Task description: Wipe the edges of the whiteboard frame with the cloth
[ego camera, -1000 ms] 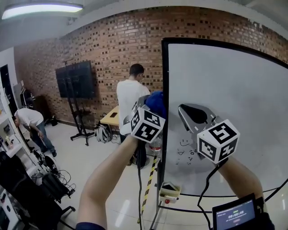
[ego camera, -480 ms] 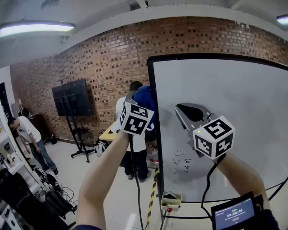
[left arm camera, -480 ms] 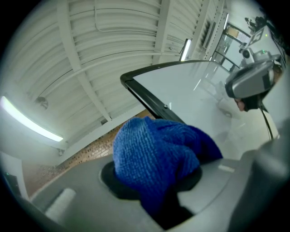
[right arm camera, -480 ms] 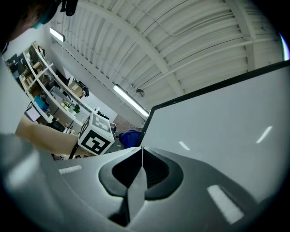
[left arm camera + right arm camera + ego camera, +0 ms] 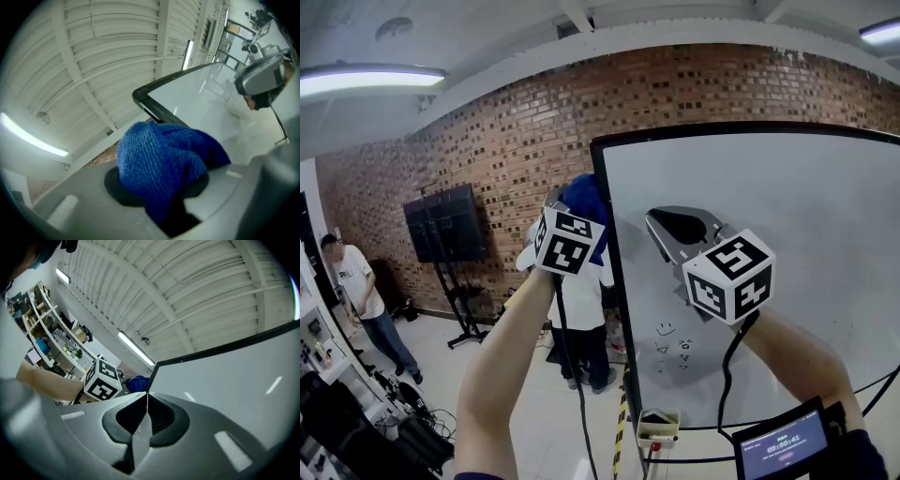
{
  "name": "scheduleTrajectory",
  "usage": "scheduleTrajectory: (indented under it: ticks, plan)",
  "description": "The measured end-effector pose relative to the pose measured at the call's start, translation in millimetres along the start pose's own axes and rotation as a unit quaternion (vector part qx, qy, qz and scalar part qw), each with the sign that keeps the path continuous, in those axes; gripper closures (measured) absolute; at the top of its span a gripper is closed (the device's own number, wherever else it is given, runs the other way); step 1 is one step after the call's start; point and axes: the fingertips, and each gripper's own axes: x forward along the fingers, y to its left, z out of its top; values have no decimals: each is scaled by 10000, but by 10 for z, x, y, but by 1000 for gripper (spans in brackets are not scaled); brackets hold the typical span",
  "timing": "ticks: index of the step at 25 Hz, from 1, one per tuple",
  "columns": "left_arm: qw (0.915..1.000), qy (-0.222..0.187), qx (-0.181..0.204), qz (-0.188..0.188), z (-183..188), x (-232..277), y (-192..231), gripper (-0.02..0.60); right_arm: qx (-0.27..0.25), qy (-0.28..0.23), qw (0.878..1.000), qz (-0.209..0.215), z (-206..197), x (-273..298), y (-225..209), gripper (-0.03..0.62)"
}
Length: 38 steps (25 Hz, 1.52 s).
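The whiteboard (image 5: 769, 234) has a black frame (image 5: 609, 281), and its top left corner shows high in the head view. A bunched blue cloth (image 5: 581, 199) is pressed against the outer side of the frame's left edge, a little below that corner. My left gripper (image 5: 578, 208) is shut on the cloth (image 5: 161, 157), which fills the space between its jaws. The frame corner (image 5: 145, 98) lies just beyond the cloth. My right gripper (image 5: 656, 223) is raised in front of the white surface, shut and empty, its jaws meeting in one seam (image 5: 146, 397).
A person in a white shirt (image 5: 581, 300) stands behind the board's left edge. Another person (image 5: 354, 281) stands at the far left by shelves. A TV on a stand (image 5: 442, 225) is against the brick wall. A small tray (image 5: 661, 424) hangs at the board's bottom.
Both grippers have risen. The cloth has moved up the frame's left edge toward the top left corner. The head view has tilted up.
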Motion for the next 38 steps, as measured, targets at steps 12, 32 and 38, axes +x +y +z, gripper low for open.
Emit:
scheduleTrajectory:
  ticks: [12,32,38]
  plan:
    - [9988,-218,283,340,317,85,380,449,-142,-24,9997,-201,85,-55,-133,580]
    - [9956,-312,237,851,894,59,891,448,-41,-114,9994,-321,289,-336,-241,583]
    - [9949,-420,126,905,1110,54,934,449,-38,-20,9991,-422,202,-368,-324,583]
